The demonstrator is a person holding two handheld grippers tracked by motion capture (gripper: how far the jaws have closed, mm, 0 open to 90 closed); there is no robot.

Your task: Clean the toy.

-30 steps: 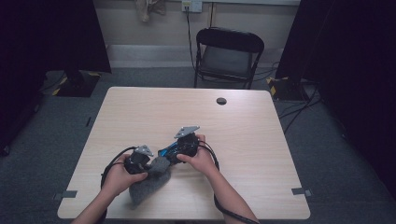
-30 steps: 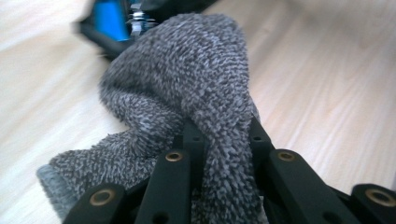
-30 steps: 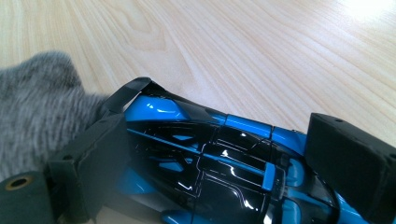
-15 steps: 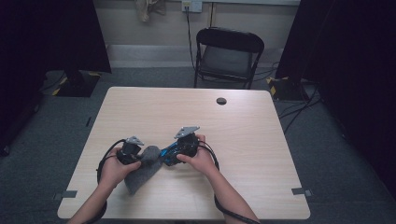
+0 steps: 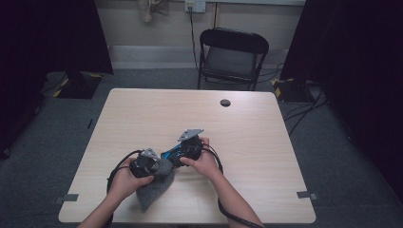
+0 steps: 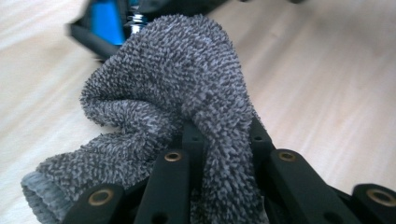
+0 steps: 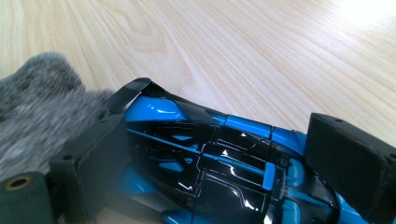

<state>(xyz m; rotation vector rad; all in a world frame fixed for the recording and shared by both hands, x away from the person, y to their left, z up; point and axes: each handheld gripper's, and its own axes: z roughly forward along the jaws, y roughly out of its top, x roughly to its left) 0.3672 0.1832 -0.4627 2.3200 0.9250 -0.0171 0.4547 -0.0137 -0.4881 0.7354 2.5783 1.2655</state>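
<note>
A blue and black toy car (image 7: 210, 158) lies lengthwise between the jaws of my right gripper (image 7: 219, 163), which is shut on its sides. In the high view the toy car (image 5: 172, 155) sits just above the table near the front middle, held by the right gripper (image 5: 183, 151). My left gripper (image 6: 222, 135) is shut on a grey fuzzy cloth (image 6: 187, 84), which bulges over its fingertips. The cloth's bunched end touches the tail of the car (image 6: 105, 18). From above, the left gripper (image 5: 151, 164) is just left of the car, and the cloth (image 5: 154, 187) hangs down to the table.
The light wooden table (image 5: 237, 123) has a black round grommet (image 5: 225, 102) near its far edge. A black folding chair (image 5: 233, 57) stands behind the table. Cables loop from both grippers beside the person's forearms.
The left hand swung out to the left with the cloth, then came back right against the car. The right hand and the car kept still.
</note>
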